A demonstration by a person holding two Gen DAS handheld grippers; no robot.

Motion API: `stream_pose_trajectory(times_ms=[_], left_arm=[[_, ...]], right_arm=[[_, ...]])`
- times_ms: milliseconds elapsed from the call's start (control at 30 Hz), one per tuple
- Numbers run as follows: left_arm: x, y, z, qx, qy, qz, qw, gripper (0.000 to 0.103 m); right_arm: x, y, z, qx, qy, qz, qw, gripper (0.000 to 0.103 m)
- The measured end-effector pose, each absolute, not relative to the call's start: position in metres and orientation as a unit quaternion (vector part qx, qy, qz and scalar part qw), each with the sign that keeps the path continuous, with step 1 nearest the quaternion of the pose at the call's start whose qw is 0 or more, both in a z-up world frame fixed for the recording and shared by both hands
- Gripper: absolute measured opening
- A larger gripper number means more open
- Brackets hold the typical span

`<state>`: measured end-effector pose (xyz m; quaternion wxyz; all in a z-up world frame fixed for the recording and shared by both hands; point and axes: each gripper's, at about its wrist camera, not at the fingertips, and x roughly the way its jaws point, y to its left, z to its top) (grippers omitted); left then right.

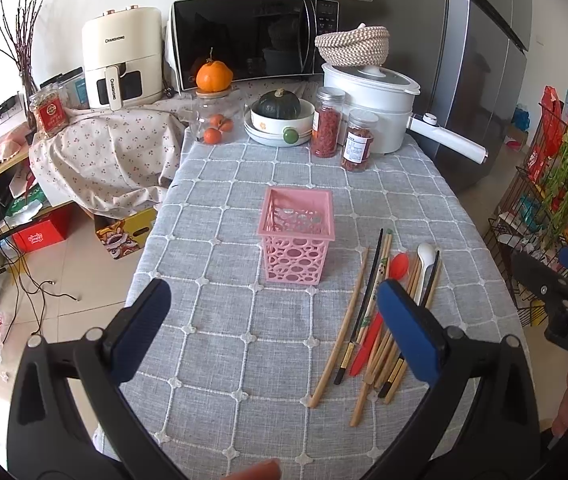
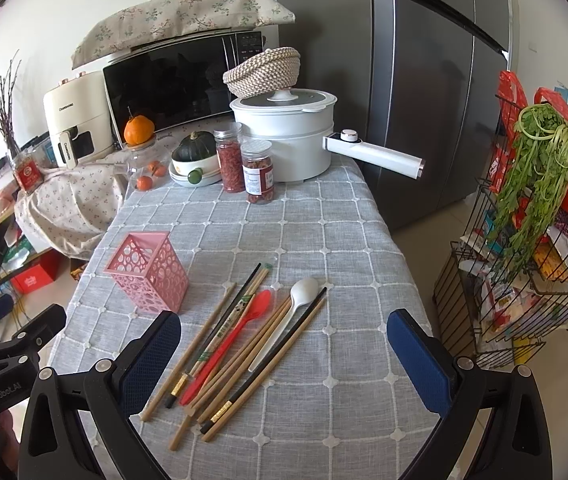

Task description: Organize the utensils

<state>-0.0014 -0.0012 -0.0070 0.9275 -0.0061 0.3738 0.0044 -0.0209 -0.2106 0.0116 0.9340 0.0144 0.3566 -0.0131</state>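
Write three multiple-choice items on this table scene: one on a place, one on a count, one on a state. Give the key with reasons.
1. Where does the pink basket stand relative to the utensil pile?
A. to its left
B. on top of it
C. to its right

2. How many spoons lie in the pile?
A. none
B. two
C. five

3. The right gripper is:
A. open
B. shut on a chopstick
C. shut on the basket

Key: A, the basket stands left of the pile; B, one red spoon and one white spoon; A, its fingers are spread with nothing between.

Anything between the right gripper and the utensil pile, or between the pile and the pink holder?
Nothing visible. The right gripper hangs open over the utensil pile, and only bare tablecloth separates the pile from the pink holder.
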Motion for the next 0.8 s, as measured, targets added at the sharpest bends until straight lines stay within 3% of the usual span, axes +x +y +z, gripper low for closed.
stream_pose_trajectory(times_ms=[800], left_arm=[[-0.0021,0.0000,-0.0083,-0.010,0.374,0.002,0.927,0.103]], right_arm=[[-0.0192,-0.2060,0.0046,0.013,0.364,-0.010,0.931,0.103]])
